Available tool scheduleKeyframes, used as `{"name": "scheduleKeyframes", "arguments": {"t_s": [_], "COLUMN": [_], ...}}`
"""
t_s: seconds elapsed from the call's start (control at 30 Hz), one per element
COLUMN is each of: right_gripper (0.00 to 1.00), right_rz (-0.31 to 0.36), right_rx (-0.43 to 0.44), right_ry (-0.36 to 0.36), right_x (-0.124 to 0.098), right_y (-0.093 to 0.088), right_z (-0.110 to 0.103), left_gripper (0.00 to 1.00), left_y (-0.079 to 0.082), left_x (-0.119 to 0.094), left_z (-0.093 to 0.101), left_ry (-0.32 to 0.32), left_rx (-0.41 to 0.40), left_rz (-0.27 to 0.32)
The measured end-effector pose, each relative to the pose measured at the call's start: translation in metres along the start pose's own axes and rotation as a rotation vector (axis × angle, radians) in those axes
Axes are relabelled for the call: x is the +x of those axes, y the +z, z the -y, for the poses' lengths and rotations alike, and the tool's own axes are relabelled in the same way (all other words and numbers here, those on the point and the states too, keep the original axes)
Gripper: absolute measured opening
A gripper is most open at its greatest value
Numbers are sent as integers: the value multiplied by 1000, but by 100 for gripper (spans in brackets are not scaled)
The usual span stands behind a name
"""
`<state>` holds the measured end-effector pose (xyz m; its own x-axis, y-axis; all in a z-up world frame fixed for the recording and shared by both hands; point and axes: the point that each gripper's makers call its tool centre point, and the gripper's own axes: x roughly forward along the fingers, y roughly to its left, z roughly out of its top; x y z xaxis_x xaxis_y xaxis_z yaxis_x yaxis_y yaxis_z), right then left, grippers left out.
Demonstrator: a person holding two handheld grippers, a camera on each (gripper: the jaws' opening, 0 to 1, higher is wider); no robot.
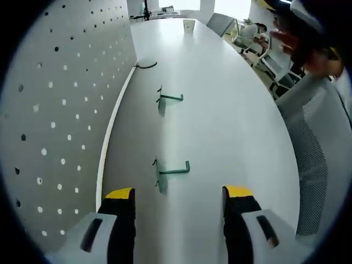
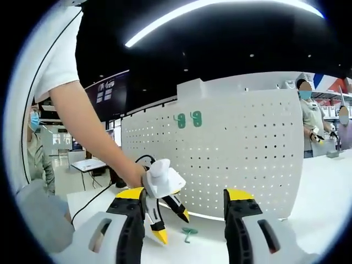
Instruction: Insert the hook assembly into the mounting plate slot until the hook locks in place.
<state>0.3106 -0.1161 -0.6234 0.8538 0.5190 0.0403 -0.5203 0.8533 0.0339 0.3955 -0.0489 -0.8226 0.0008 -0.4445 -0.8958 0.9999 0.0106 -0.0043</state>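
White worktop (image 1: 220, 110), long and oval, in an open showroom with other people in the background; a white perforated mounting plate (image 1: 60, 110) stands upright along one long edge. Item: near green hook (image 1: 171, 170), lying flat on the worktop just beside the plate's foot, apart from both claws. Item: second green hook (image 1: 169, 99), lying farther along the same edge, with a dark curved piece (image 1: 146, 65) beyond it at the plate's base. Item: two green pieces (image 2: 188, 119) showing high on the plate's face in the right gripper view, a hook (image 2: 190, 235) on the worktop below. Left claw (image 1: 179, 192): jaws wide apart, nothing held, hovering just short of the near hook. Right claw (image 2: 184, 206): jaws wide apart, nothing held, well back from the plate; the left claw (image 2: 162, 212) appears in its view, pointed down at the worktop. Step in hand, by judgement: picking up the near hook. Recommended handling: close on the straight shank rather than the bent tip, leaving the mounting prongs free; then present the prongs square to a pair of holes and press until seated, keeping plate and hooks in sight.
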Motion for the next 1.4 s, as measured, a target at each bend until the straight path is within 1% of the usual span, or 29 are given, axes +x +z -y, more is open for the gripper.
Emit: {"name": "scheduleKeyframes", "arguments": {"t_s": [0.2,0.3,0.37,0.43,0.47,0.5,0.63,0.7,0.8,0.87,0.9,0.97,1.03,1.1,1.2,1.4], "right_gripper": [55,55,55,54,54,54,54,54,54,53,52,52,50,48,47,47], "right_rz": [1,-5,-4,-6,-10,-10,-12,1,-7,-6,-7,-9,-11,-17,-13,-19], "right_rx": [-2,3,4,2,0,0,4,18,11,11,11,10,10,9,16,18], "right_ry": [3,2,3,3,4,5,5,10,13,14,14,14,14,14,10,4], "right_x": [0,0,0,0,0,0,1,1,1,1,1,1,0,0,0,-1], "right_y": [0,-1,-1,-2,-2,-2,-3,0,-2,-2,-2,-2,-2,-3,-3,-4], "right_z": [-1,0,0,-1,-1,-1,-1,-2,-3,-3,-3,-3,-3,-3,-1,1], "left_gripper": [66,59,61,63,62,62,62,62,61,57,54,44,33,26,23,21], "left_y": [-1,0,-1,-7,-1,-4,-1,-1,-2,-1,0,0,-2,-1,0,1], "left_x": [3,4,7,10,10,10,11,11,11,10,10,8,8,8,8,10], "left_z": [-1,0,0,2,-1,1,0,-1,-1,-3,-7,-15,-21,-22,-22,-25], "left_ry": [-10,-19,-18,-32,-19,-25,-22,-21,-20,-15,-9,11,31,42,49,63], "left_rx": [11,30,38,17,58,43,64,62,71,63,51,17,-11,-23,-30,-54], "left_rz": [-19,-24,-32,-61,-34,-48,-39,-35,-39,-34,-29,-18,-23,-24,-14,0]}}
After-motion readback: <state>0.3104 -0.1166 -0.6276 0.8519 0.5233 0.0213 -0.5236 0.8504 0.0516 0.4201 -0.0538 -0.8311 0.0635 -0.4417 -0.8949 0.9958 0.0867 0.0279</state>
